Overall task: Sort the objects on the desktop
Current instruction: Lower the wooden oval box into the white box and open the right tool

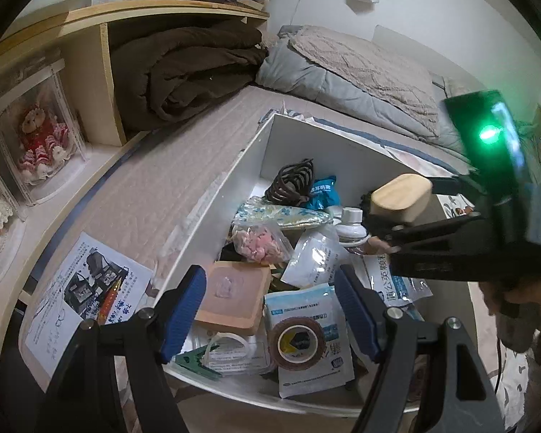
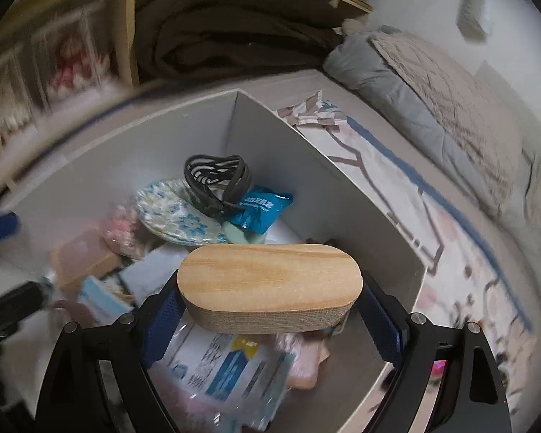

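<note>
My right gripper (image 2: 270, 306) is shut on a wooden oval block (image 2: 270, 285) and holds it above a white box (image 2: 299, 166) full of clutter. It also shows in the left wrist view (image 1: 393, 231) with the block (image 1: 402, 198) over the box's right side. My left gripper (image 1: 270, 310) is open and empty above the box's near end, over a pink pad (image 1: 231, 297) and a roll of brown tape (image 1: 295, 341). The box (image 1: 267, 144) also holds a dark hair claw (image 1: 292, 182), a floral pouch (image 1: 281, 216), a blue packet (image 1: 322, 191) and several white sachets.
The box sits on a quilted bed (image 1: 155, 195). A printed leaflet (image 1: 79, 296) with a pen lies left of it. A wooden shelf (image 1: 90, 83) with a brown blanket (image 1: 191, 72) and doll cases (image 1: 39, 137) stands at the left. A folded grey quilt (image 1: 360, 75) lies behind.
</note>
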### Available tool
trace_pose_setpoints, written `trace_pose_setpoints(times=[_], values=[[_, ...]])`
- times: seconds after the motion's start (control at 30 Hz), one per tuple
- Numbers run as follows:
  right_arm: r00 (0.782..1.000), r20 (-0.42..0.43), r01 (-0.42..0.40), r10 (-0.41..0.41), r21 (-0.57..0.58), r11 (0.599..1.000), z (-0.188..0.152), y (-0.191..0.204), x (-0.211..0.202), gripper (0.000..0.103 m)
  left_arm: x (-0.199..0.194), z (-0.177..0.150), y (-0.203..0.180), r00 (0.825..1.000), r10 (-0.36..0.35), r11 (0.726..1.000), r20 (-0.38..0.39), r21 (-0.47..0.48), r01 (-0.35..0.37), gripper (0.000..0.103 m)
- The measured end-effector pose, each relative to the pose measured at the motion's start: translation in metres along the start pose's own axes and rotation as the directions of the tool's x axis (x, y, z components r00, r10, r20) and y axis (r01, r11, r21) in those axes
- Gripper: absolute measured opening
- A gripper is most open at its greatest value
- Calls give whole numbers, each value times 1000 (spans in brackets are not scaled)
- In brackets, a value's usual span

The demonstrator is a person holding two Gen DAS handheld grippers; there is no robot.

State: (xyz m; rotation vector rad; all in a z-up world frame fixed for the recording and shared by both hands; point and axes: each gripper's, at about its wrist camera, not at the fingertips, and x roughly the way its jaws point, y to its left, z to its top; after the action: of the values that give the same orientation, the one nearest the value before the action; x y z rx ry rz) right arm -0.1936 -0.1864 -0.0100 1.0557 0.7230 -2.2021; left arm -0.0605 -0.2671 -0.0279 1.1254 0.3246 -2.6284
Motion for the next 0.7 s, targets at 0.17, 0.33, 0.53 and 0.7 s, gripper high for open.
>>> trace_pose_setpoints(times=[0.17,0.33,0.53,0.7], values=[[1000,0,8,-8,-73,997,6,15,11,90,-1,0,5,1000,0,1000,8,5,0,74],[997,-75,19,-25,-85,996,5,20,25,90,0,-2,7,1000,-12,1000,0,-16,12,74],[999,-50,7,-10,-59,998,0,12,17,90,6,-6,0,1000,0,1000,-19,13,0,74],[998,-1,-59,59,62,996,-3,-9,4,103,1,-6,-2,1000,-4,1000,-10,13,4,74]])
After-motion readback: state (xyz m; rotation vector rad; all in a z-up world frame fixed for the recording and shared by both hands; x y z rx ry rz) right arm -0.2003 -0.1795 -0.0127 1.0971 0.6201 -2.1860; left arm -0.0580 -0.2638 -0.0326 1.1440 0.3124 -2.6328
